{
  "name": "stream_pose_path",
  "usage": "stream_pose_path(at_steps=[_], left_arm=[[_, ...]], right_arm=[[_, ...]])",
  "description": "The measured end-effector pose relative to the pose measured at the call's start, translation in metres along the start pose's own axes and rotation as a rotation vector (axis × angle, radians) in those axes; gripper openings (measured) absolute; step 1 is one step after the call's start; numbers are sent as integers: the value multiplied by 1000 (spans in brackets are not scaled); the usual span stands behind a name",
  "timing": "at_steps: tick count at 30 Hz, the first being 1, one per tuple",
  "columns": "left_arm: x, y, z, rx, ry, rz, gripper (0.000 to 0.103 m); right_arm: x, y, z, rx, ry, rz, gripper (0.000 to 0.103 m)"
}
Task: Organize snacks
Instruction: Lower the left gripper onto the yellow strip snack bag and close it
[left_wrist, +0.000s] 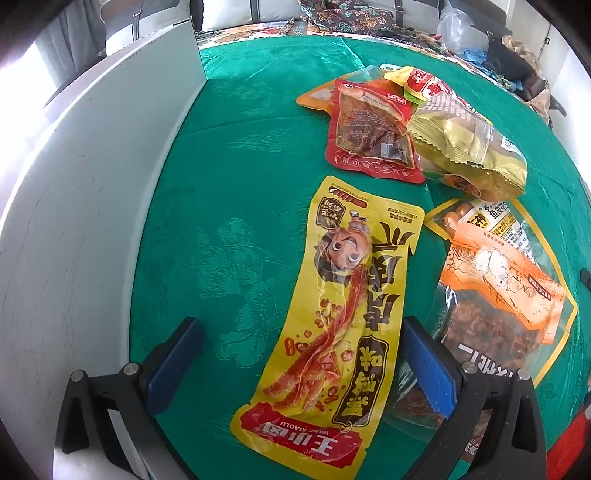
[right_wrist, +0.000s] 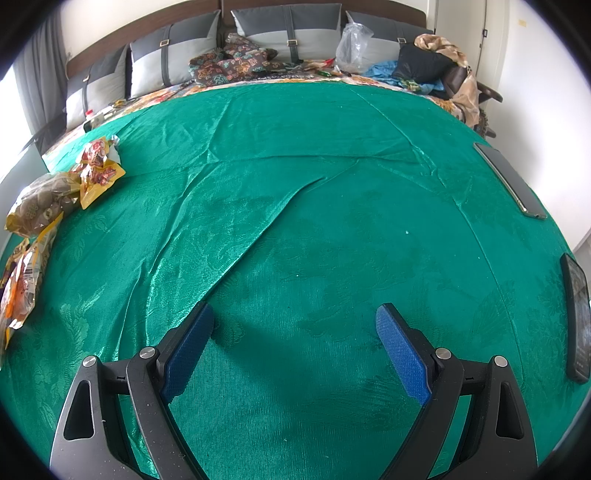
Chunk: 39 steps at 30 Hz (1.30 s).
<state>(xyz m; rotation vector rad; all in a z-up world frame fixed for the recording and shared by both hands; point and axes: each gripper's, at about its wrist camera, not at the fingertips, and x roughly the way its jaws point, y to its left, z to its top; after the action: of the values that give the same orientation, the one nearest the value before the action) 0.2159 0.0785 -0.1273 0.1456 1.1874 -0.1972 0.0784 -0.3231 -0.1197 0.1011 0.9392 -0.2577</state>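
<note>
Left gripper (left_wrist: 295, 354): I'm hovering with my jaws spread wide, gripping nothing.
Yellow packet (left_wrist: 332, 314): it's lying flat on the green cloth (left_wrist: 229, 184), running between my left fingers.
Other snacks: red pouch (left_wrist: 369, 136), gold bag (left_wrist: 465, 147), orange bag (left_wrist: 498, 295), all sitting just beyond.
White box (left_wrist: 92, 221): standing left.
Right gripper (right_wrist: 295, 343): I'm holding it wide over bare cloth.

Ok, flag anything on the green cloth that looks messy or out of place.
The snack packets lie in a loose overlapping heap: the gold bag rests on the red packet. Two phones sit among the snack area's far edge. Nothing spilled or torn.
</note>
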Motion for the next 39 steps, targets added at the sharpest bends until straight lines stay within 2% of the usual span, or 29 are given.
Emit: stream_pose_path(at_steps=[7,10,12,16,19,21,24,29,31,33,34,36,39], left_arm=[[1,-1,6,-6,30,3,101],[-7,-9,2,36,9,-13,82],[-12,-16,-1,63,4,-26,60],[-18,-25,-6,100,-5,-23,58],[-25,-20,-15,54,-30,-54,55],[-34,-16,-22,10,-56,-70,44],[-38,-7,-32,-61,-57,-99,43],[-41,-4,-43,-64,-73,-125,43],[-39,-7,-46,-30,-65,-125,47],[-31,-9,-42,-8,-31,-132,57],[-29,-12,-40,17,-28,-115,58],[-27,-17,-37,73,-23,-66,68],[-22,-17,-32,92,-22,-48,71]], right_arm=[[0,0,0,0,0,0,91],[0,0,0,0,0,0,91],[0,0,0,0,0,0,91],[0,0,0,0,0,0,91],[0,0,0,0,0,0,91],[0,0,0,0,0,0,91],[0,0,0,0,0,0,91],[0,0,0,-2,-1,1,92],[1,1,0,-2,-1,1,92],[1,1,0,-2,-1,2,92],[0,1,0,-2,-1,2,92],[0,1,0,-2,-1,2,92],[0,1,0,-2,-1,2,92]])
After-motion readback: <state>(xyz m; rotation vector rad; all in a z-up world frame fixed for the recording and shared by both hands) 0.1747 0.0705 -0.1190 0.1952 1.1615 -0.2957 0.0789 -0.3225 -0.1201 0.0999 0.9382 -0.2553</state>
